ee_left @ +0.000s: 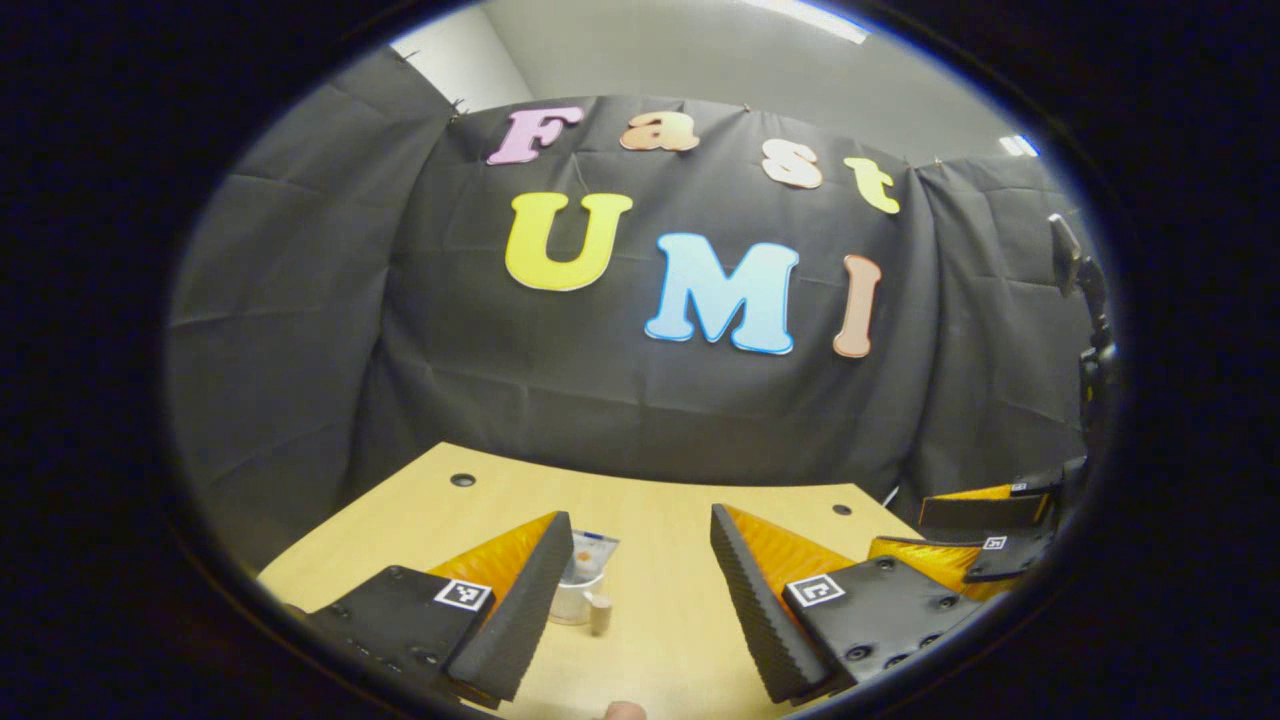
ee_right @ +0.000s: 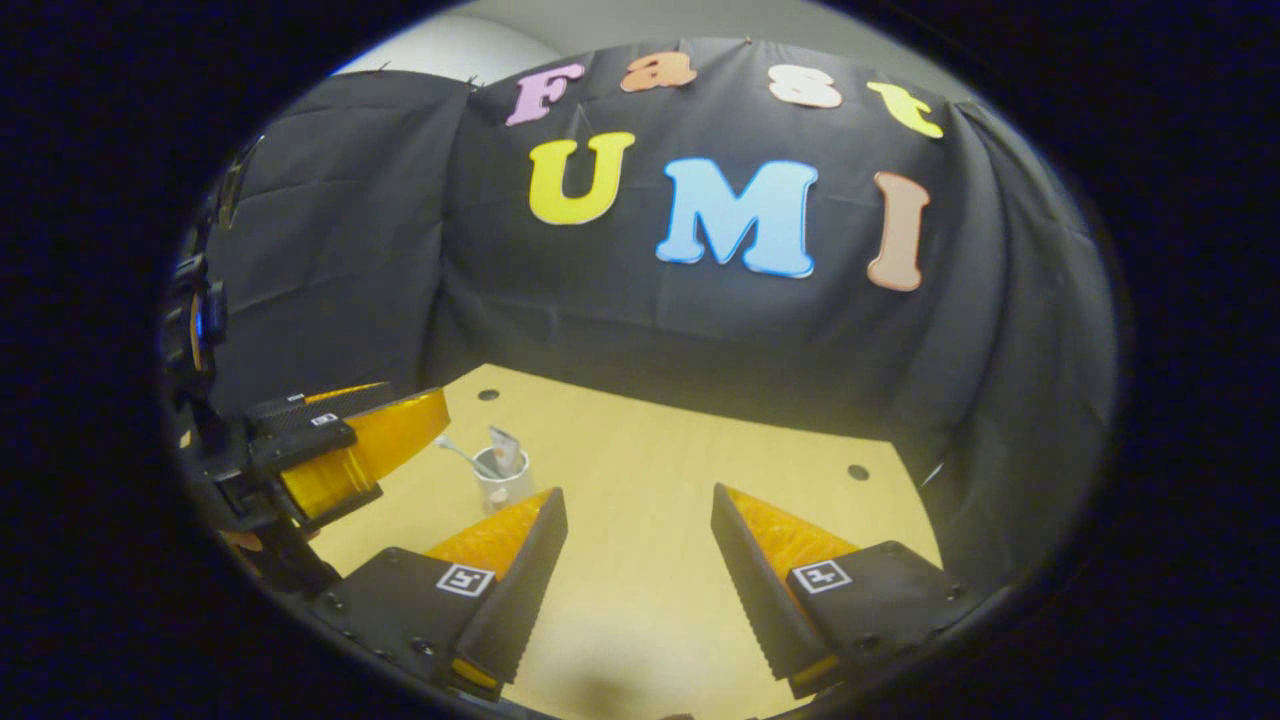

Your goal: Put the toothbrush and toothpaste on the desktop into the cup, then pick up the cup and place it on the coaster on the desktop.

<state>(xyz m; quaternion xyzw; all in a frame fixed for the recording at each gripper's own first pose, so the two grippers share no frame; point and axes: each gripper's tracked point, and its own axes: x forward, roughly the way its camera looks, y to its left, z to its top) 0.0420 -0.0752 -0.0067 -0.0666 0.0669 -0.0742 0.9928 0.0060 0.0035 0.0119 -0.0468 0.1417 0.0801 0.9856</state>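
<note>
- The counter (ee_right: pixel 650 520), pale wood, spans the lower frame in both views.
- Left tongs (ee_left: pixel 640 590) and right tongs (ee_right: pixel 640 570) both gape wide, holding nothing.
- The cup (ee_right: pixel 503 486), lower left of centre, already holds toothpaste (ee_right: pixel 503 447) and what looks like the toothbrush (ee_right: pixel 462 455).
- Likely light, rigid, smooth; grip across its wall below the rim.

A pale wooden bench (ee_left: pixel 660 520) with small dark holes (ee_left: pixel 462 480) near its far corners; black cloth wall (ee_left: pixel 640 400) hangs behind.
</note>
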